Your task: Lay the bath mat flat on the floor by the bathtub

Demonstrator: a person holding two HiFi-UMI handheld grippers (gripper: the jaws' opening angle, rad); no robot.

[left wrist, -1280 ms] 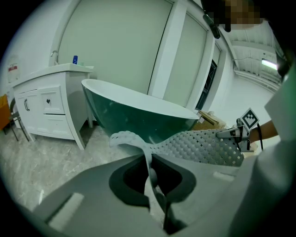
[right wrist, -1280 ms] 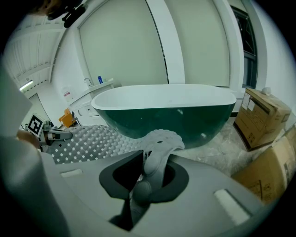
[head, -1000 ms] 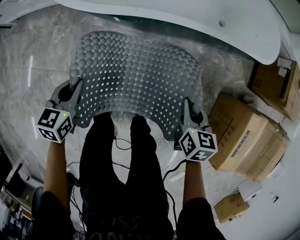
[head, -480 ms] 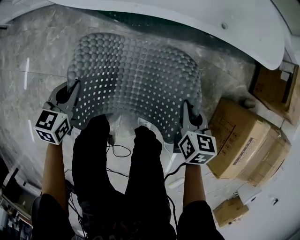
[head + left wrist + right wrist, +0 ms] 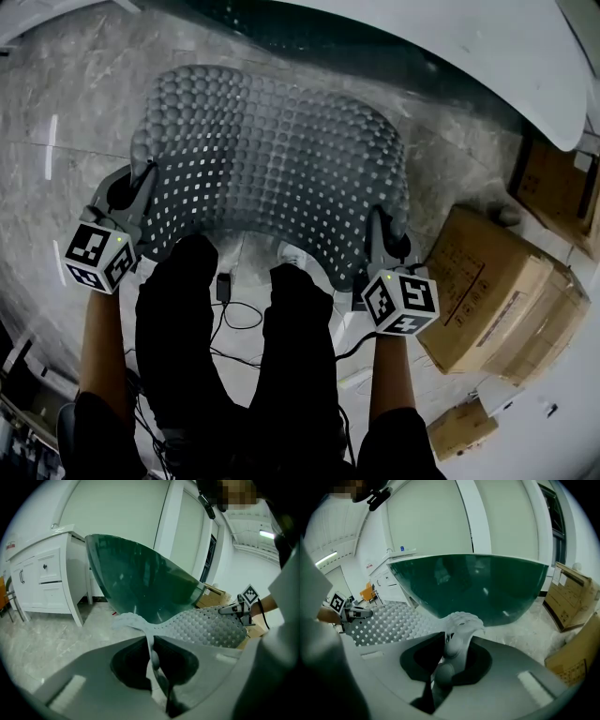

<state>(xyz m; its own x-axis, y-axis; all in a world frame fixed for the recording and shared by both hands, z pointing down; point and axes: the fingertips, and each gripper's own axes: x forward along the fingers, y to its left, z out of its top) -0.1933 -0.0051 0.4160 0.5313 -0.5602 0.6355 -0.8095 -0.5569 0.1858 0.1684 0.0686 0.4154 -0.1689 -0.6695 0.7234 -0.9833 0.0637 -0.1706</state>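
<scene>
The grey bumpy bath mat [image 5: 272, 159] with small holes hangs spread between my two grippers, just above the marble floor in front of the bathtub [image 5: 450, 56]. My left gripper [image 5: 141, 187] is shut on the mat's near left corner, and the pinched edge [image 5: 152, 651] shows between its jaws. My right gripper [image 5: 386, 230] is shut on the near right corner, where a crumpled fold [image 5: 451, 648] sits in its jaws. The tub's green outer wall [image 5: 473, 583] rises right behind the mat [image 5: 389, 618]. The mat's far edge lies close to the tub's base.
Cardboard boxes [image 5: 497, 291] stand on the floor at the right, with a small one [image 5: 464, 427] nearer me. The person's legs [image 5: 234, 356] stand just behind the mat, over cables [image 5: 234, 309]. A white cabinet [image 5: 42, 578] stands left of the tub.
Both grippers have sunk together with the mat, which now hangs lower and nearer the floor. Both grips on the corners are unchanged.
</scene>
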